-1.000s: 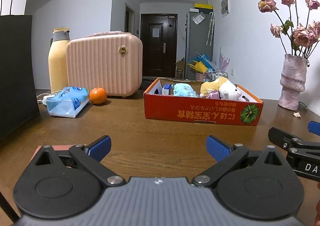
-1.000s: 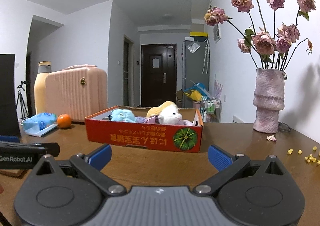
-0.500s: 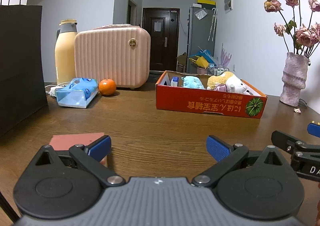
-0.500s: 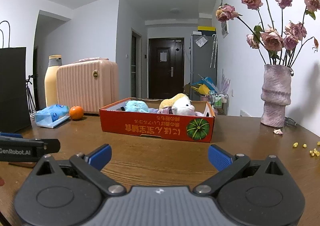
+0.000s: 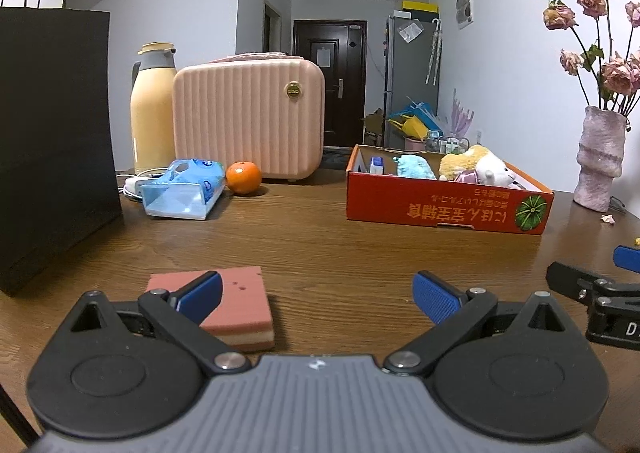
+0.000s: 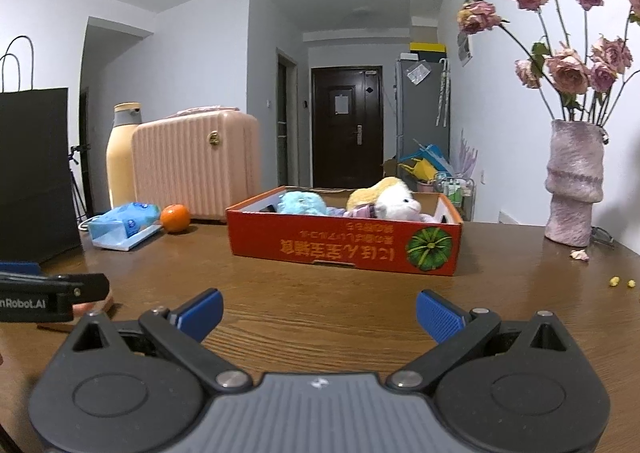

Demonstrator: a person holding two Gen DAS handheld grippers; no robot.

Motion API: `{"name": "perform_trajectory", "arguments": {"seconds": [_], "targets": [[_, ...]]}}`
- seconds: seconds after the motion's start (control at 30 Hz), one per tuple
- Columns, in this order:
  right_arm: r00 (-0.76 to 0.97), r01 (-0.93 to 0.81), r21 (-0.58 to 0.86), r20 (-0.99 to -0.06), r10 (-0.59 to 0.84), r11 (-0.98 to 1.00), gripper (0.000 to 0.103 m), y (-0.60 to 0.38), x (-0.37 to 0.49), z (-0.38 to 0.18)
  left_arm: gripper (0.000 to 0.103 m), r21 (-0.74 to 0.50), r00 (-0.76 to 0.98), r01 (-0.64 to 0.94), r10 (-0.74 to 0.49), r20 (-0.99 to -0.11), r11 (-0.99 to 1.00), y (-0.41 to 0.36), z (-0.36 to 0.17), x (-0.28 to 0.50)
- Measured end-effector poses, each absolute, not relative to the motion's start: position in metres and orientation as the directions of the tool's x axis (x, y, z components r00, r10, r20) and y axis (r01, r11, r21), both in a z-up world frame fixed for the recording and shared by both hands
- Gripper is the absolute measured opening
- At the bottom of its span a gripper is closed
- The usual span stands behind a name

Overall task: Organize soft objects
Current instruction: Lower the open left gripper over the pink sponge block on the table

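left gripper (image 5: 316,297) wide open, "nRobot.AI" readable on its body | right gripper (image 6: 318,311) open, empty | pink sponge block (image 5: 240,305) flat on table (image 5: 320,249), touching left finger, long axis left-right | orange box (image 6: 344,241) print upside down, plush toys (image 6: 384,201) inside

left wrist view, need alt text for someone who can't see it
The open left gripper hangs low over a wooden table, its left finger in front of a pink sponge. Farther back sit a red box of plush toys, an orange, a tissue pack and a pink case.
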State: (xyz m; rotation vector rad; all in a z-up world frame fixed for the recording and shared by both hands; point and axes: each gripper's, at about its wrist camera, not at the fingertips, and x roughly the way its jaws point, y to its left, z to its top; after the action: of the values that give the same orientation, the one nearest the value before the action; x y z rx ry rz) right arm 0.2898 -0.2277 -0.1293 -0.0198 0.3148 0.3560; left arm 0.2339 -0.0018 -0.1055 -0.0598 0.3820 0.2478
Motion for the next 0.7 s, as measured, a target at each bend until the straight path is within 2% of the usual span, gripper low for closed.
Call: {"name": "perform_trajectory", "arguments": {"seconds": [0.7], "targets": [[0.843,-0.44,-0.008,-0.349,0.41,0.898,0.103,-0.151,0.29,-0.134,0.103,-0.018,0.877,-0.322,0.29,-0.384,0.947,0.07,-0.106,0.222]]}}
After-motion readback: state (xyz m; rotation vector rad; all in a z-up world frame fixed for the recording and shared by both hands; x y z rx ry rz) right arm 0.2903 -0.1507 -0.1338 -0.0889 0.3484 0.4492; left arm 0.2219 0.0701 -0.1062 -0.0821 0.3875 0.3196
